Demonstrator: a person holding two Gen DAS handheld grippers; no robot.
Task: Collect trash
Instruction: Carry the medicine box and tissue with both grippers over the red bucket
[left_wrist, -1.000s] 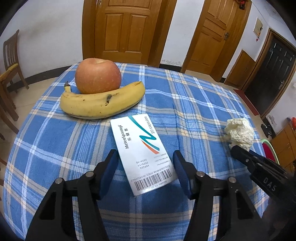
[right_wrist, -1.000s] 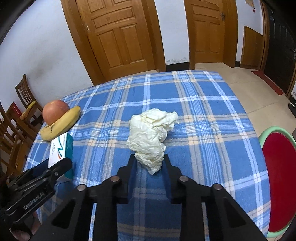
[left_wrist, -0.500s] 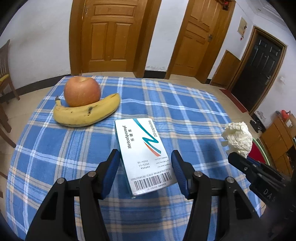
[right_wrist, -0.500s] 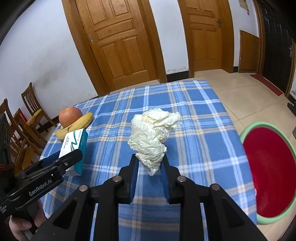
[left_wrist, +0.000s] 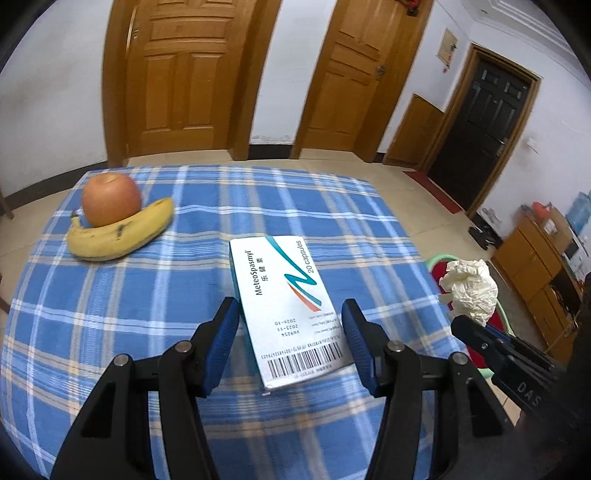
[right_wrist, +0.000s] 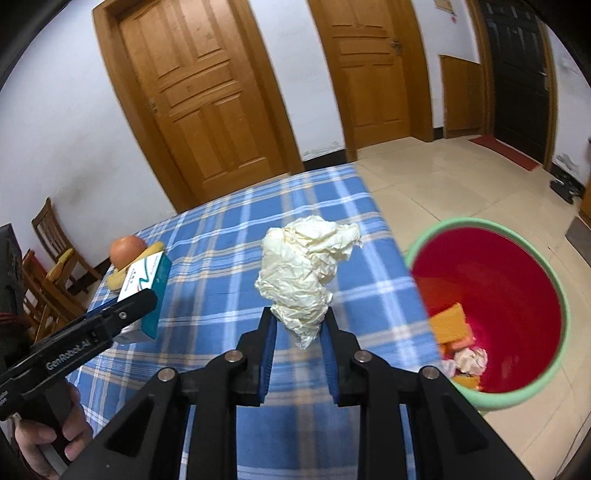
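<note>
My right gripper (right_wrist: 298, 314) is shut on a crumpled cream paper wad (right_wrist: 304, 271) and holds it in the air above the table's right edge, beside a red bin with a green rim (right_wrist: 495, 295). The wad also shows in the left wrist view (left_wrist: 470, 286). My left gripper (left_wrist: 290, 314) is shut on a white and teal medicine box (left_wrist: 284, 306) and holds it above the blue plaid table (left_wrist: 110, 314). The box also shows in the right wrist view (right_wrist: 146, 284).
An apple (left_wrist: 110, 199) and a banana (left_wrist: 122, 236) lie at the table's far left. The bin holds orange scraps and a paper wad (right_wrist: 471, 360). Wooden chairs (right_wrist: 48, 266) stand to the left. Wooden doors (left_wrist: 177, 77) are behind.
Both grippers have risen from the table with their loads. The right gripper has carried the paper wad to the right, toward the bin, which has come into fuller view.
</note>
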